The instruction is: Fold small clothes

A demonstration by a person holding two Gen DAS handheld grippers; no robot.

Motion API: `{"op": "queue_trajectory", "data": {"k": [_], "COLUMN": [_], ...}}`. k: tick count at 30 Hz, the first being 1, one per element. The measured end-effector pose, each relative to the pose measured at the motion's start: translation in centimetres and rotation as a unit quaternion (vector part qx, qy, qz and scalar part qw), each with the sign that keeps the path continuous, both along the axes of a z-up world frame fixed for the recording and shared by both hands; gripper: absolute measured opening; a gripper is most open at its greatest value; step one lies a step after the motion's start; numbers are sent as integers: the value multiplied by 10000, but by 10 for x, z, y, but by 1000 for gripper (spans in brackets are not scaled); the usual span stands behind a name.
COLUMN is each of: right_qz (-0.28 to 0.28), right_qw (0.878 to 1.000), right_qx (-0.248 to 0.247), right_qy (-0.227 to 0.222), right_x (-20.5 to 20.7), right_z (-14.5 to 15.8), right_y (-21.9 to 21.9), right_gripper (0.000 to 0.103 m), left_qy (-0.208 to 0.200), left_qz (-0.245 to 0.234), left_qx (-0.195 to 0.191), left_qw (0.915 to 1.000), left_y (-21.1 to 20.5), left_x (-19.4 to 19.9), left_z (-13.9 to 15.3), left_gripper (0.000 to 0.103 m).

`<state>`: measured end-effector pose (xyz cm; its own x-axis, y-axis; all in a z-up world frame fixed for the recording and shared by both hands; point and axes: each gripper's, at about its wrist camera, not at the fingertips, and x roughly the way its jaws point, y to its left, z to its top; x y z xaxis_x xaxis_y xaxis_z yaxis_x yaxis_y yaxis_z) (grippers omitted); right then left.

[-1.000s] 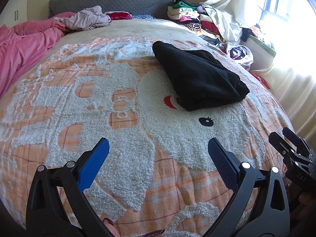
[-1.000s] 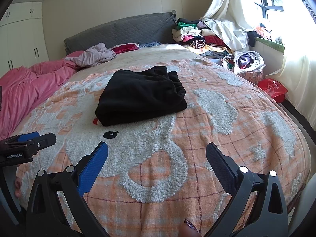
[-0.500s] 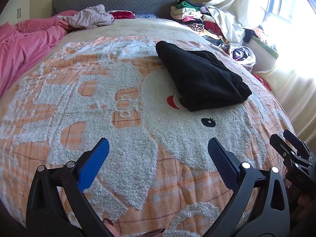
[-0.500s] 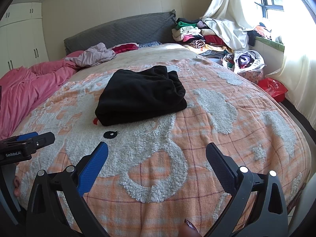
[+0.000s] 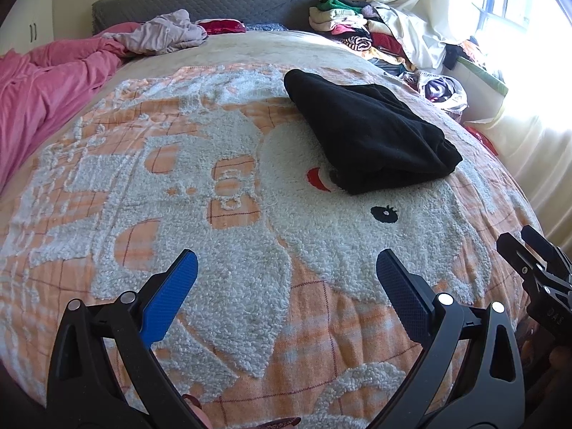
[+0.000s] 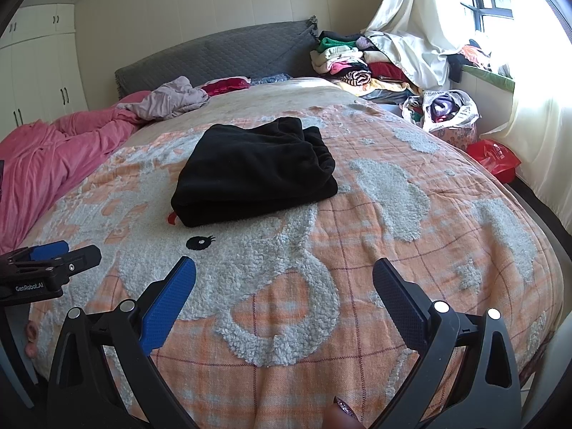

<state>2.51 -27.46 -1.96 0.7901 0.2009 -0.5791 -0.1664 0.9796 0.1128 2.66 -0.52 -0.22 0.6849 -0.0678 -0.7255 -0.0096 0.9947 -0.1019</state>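
A black garment [image 5: 368,132] lies folded into a thick rectangle on the orange and white fleece blanket [image 5: 221,221]; it also shows in the right wrist view [image 6: 255,169]. My left gripper [image 5: 286,268] is open and empty, held near the bed's front edge, well short of the garment. My right gripper [image 6: 284,275] is open and empty too, at the front edge to the right of the left one. Each gripper shows at the edge of the other's view: the right one [image 5: 536,268] and the left one [image 6: 50,268].
A pink duvet [image 5: 46,93] lies along the left side. A mauve garment [image 6: 171,98] and red cloth [image 6: 225,85] lie near the grey headboard [image 6: 221,53]. Piled clothes [image 6: 343,60], a bag of clothes [image 6: 447,111] and a red bag [image 6: 495,155] stand to the right.
The left gripper's view has shifted slightly, tilting a little toward the right and the headboard. The black garment and the right gripper have not moved.
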Motion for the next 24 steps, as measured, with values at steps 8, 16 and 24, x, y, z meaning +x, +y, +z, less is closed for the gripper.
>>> {"op": "queue_trajectory", "data": {"k": [8, 16, 24], "right_qz": [-158, -2577, -6225], "right_qw": [9999, 9658, 7632], "right_qx": [57, -276, -416], "right_qy": [15, -76, 1679], "right_x": [-1, -45, -120], "right_z": [1, 33, -58], "right_y": [-4, -124, -392], "right_gripper": [99, 99, 99], "left_qy": [142, 504, 678], "left_qz": [-114, 529, 3329], "left_qx": [7, -490, -210], "left_qw": [9998, 9961, 9403], "left_y": [-4, 80, 332], "left_x": [0, 9, 10], "left_z": [-3, -15, -6], "left_gripper": [94, 94, 94]}}
